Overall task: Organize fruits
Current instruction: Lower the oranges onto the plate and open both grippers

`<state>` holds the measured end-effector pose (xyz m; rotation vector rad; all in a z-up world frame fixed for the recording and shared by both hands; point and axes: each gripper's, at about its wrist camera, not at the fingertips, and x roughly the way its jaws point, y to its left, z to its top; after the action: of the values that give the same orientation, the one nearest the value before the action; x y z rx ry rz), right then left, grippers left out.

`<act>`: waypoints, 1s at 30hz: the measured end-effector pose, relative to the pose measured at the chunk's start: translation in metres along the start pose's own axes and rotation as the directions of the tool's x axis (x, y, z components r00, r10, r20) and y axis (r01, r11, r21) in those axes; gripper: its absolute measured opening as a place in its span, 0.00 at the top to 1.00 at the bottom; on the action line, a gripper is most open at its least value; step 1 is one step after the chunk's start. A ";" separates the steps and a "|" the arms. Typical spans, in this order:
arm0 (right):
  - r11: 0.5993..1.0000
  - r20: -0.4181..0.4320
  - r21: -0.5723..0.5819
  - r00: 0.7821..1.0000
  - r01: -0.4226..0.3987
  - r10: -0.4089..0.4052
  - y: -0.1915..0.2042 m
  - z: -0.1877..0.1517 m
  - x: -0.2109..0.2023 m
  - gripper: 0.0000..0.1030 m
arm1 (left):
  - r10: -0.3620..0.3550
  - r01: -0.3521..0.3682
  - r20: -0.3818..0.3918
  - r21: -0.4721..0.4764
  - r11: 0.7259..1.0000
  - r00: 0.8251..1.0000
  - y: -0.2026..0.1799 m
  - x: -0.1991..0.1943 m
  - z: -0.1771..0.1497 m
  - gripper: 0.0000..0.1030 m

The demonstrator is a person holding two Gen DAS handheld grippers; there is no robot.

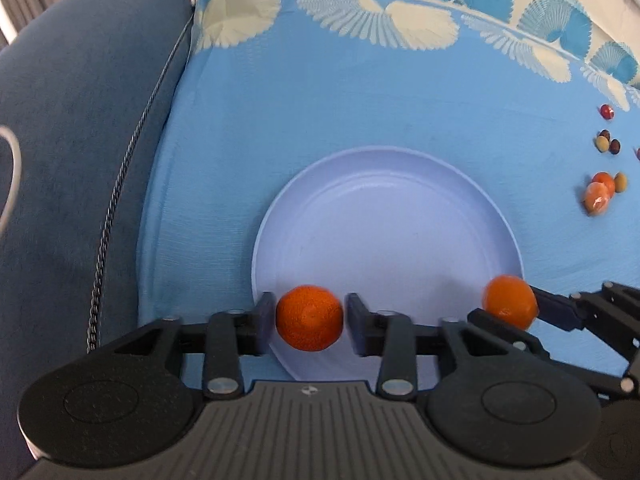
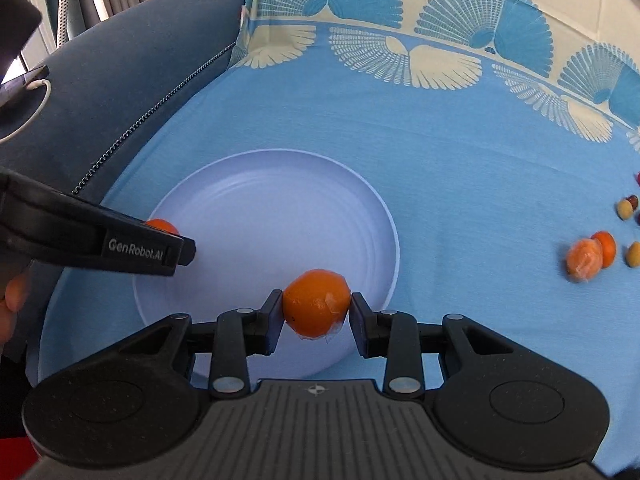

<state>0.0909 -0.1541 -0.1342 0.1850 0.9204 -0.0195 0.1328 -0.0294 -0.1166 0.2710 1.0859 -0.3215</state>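
The left gripper (image 1: 308,322) is hanging over the near rim of the pale lavender round plastic plate (image 1: 384,220), its jaws standing apart with a bright orange round mandarin (image 1: 309,323) between them, a sliver of gap showing on each side, so the fruit is probably being let go; best to stay low and let it settle inside the rim rather than roll off. To its right, the right gripper (image 2: 316,310) is gripping a second orange mandarin wrapped in clear film (image 2: 316,308), jaws narrow against it, over the plate's near right edge; it should move further inward before opening. The two grippers are crowding each other. Further right, loose orange fruits (image 2: 592,258) and small dark and tan berries (image 1: 608,142) are waiting on the blue fan-patterned cloth (image 1: 360,92).
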 end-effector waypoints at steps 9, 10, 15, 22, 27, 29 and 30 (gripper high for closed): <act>0.997 0.073 -0.058 0.996 0.047 -0.043 -0.003 0.004 -0.052 0.08 | 0.018 -0.016 0.104 -0.021 1.000 0.994 0.009 -0.058 -0.015 0.00; 0.998 0.061 -0.047 0.998 0.037 -0.034 -0.004 -0.001 -0.062 0.06 | 0.014 -0.010 0.101 -0.034 0.999 0.995 0.009 -0.067 -0.024 0.00; 1.000 0.009 0.018 1.000 -0.021 0.021 0.004 -0.031 -0.106 0.04 | 0.015 -0.010 0.056 -0.075 0.997 0.998 0.010 -0.101 -0.066 0.00; 0.998 0.070 0.057 0.997 -0.032 0.028 0.017 -0.052 -0.149 0.01 | 0.064 -0.057 0.085 -0.082 0.995 0.994 0.008 -0.144 -0.109 0.00; 0.998 0.125 0.061 0.992 -0.034 0.026 0.017 -0.063 -0.175 0.01 | 0.076 -0.067 0.128 -0.067 0.996 0.989 -0.001 -0.166 -0.123 0.00; 0.998 0.143 0.058 0.989 -0.033 0.025 0.017 -0.067 -0.183 0.01 | 0.075 -0.066 0.139 -0.069 0.995 0.987 -0.002 -0.173 -0.126 0.00; 0.998 0.152 0.056 0.988 -0.033 0.024 0.018 -0.069 -0.187 0.01 | 0.076 -0.067 0.145 -0.068 0.995 0.986 -0.004 -0.176 -0.127 0.00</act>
<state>-0.0752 -0.1369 -0.0247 0.2474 0.7664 -0.0337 -0.0481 0.0359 -0.0152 0.2260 0.9362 -0.2390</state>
